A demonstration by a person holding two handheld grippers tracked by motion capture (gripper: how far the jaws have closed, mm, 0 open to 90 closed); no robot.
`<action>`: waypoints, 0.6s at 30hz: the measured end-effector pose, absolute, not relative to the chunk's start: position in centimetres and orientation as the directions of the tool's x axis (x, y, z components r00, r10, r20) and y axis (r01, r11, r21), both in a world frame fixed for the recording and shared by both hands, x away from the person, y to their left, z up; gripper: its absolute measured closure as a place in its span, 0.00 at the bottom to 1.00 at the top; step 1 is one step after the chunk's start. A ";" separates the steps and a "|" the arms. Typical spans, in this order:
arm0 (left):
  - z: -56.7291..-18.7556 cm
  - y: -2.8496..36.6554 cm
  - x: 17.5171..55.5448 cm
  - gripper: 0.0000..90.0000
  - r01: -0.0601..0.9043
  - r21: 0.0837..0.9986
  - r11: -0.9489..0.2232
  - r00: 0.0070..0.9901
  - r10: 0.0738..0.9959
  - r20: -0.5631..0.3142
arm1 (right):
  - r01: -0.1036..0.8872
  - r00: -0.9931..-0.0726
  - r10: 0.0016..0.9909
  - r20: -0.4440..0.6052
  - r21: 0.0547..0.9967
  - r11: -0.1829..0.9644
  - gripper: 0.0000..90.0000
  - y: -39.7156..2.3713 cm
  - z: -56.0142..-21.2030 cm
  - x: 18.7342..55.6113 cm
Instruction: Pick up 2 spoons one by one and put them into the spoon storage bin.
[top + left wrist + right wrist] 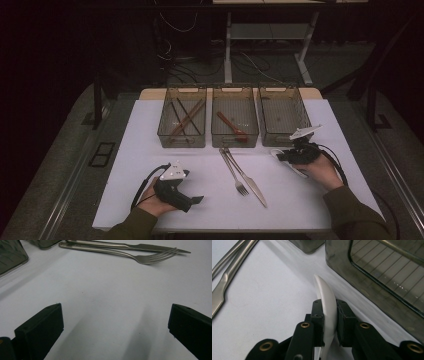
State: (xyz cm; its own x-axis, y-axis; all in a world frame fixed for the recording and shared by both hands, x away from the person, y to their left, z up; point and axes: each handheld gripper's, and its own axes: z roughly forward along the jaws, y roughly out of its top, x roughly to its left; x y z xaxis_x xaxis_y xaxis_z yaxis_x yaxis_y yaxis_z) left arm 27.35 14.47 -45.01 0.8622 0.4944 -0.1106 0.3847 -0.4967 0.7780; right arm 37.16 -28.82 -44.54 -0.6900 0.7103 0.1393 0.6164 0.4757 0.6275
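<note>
White spoon (327, 302) partly hidden between the claw pads, lower end cut off

Three bins sit in a row across the upper middle of the counter (140, 165). The left bin (182, 122) has chopsticks (186, 120) lying in it, the middle bin (235, 122) has a spoon (232, 128) in it, and the right bin (283, 120) sits at the end of the row. Just below the middle bin, a fork (234, 172) and a knife (248, 178) lie side by side at centre frame, fork on the left. Left tool (196, 200) rests at lower left. Right tool (278, 156) sits right of centre, just below the right bin, with a white spoon (327, 305) between its pads.
</note>
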 end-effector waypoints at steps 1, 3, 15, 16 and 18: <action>-45.0 14.5 27.4 0.00 0.385 0.778 -0.496 0.862 0.495 -0.111 | 0.617 -0.690 0.710 0.139 0.627 0.476 0.86 -28.8 -44.5 37.2; -45.0 14.5 27.4 0.00 0.385 0.779 -0.496 0.862 0.494 -0.111 | 0.615 -0.691 0.710 0.136 0.627 0.478 0.86 -28.8 -44.5 37.1; -44.9 15.0 27.4 0.00 0.390 0.789 -0.475 0.855 0.505 -0.119 | 0.605 -0.694 0.711 0.115 0.629 0.489 0.87 -28.7 -44.3 37.1; -44.9 15.1 27.4 0.00 0.396 0.792 -0.464 0.849 0.513 -0.124 | 0.606 -0.692 0.713 0.116 0.629 0.487 0.87 -28.8 -44.2 37.0; -44.9 15.2 27.5 0.00 0.396 0.795 -0.460 0.848 0.514 -0.125 | 0.605 -0.691 0.713 0.119 0.634 0.482 0.87 -28.8 -44.0 37.0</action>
